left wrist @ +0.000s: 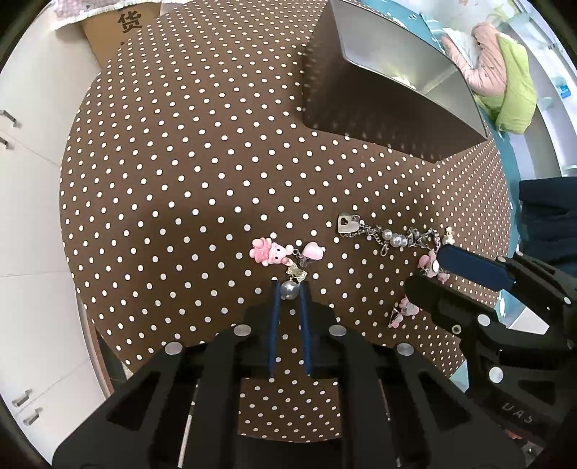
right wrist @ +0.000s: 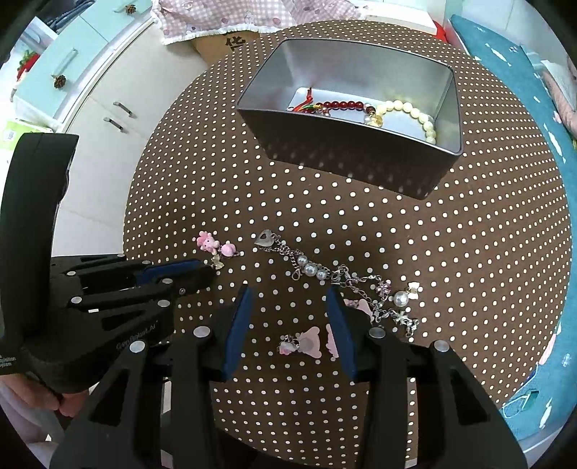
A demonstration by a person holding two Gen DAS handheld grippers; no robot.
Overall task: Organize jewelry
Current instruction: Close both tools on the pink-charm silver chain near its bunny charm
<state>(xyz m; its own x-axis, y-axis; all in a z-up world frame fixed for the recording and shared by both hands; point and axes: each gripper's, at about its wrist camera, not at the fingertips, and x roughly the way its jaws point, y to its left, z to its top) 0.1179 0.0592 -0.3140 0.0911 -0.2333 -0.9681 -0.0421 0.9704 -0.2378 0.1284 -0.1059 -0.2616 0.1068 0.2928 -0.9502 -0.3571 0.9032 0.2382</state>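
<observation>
A pink charm trinket (left wrist: 274, 252) with a bunny, a heart and a grey pearl (left wrist: 289, 289) lies on the dotted table. My left gripper (left wrist: 290, 288) is shut on that pearl; it also shows in the right wrist view (right wrist: 211, 270). A silver chain bracelet (right wrist: 324, 270) with pearls and a heart-lock tag (left wrist: 348, 223) lies to the right. My right gripper (right wrist: 288, 317) is open above pink bear charms (right wrist: 306, 342) at the bracelet's near end. A metal tin (right wrist: 346, 158) stands behind, holding a red bead bracelet (right wrist: 340, 105) and a cream pearl bracelet (right wrist: 414, 115).
The round table (left wrist: 180, 162) has a brown cloth with white dots. White cabinets (right wrist: 104, 119) stand to the left, a cardboard box (left wrist: 119, 32) behind. A blue mat (right wrist: 523, 108) lies at the right.
</observation>
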